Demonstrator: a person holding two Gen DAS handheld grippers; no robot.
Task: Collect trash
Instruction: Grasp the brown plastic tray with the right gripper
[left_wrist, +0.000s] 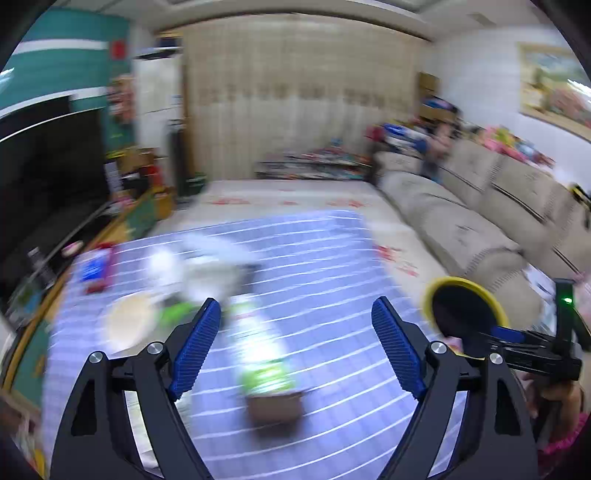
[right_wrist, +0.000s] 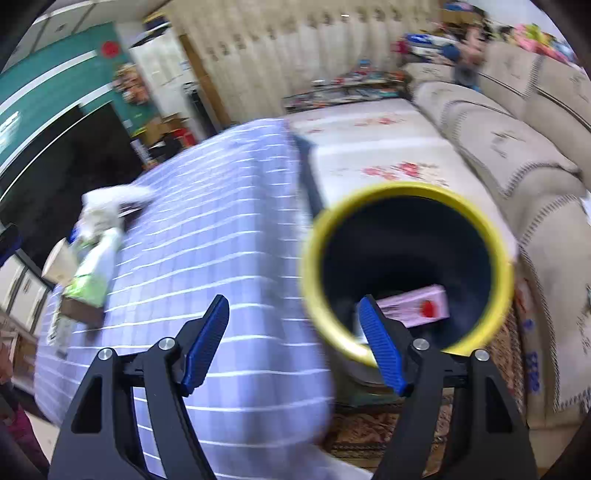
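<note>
Left wrist view: a counter (left_wrist: 314, 258) under a blue checked cloth carries blurred litter: a green-and-white bottle (left_wrist: 264, 354) lying flat, a brown box (left_wrist: 275, 404) at its near end, white crumpled paper (left_wrist: 207, 269), a pale plate (left_wrist: 129, 321) and a red-and-blue packet (left_wrist: 96, 269). The left hand-held gripper (left_wrist: 295, 343) hovers above, jaws wide and empty. At right, the yellow-rimmed bin (left_wrist: 463, 314) stands off the counter's edge beside a beige sofa (left_wrist: 461, 229).

Right wrist view: the bin (right_wrist: 406, 269) gapes between counter (right_wrist: 221, 221) and sofa (right_wrist: 517, 147), a pink carton (right_wrist: 417, 304) inside. The right hand-held gripper (right_wrist: 291, 343) tilts downward, jaws apart, gripping nothing.
</note>
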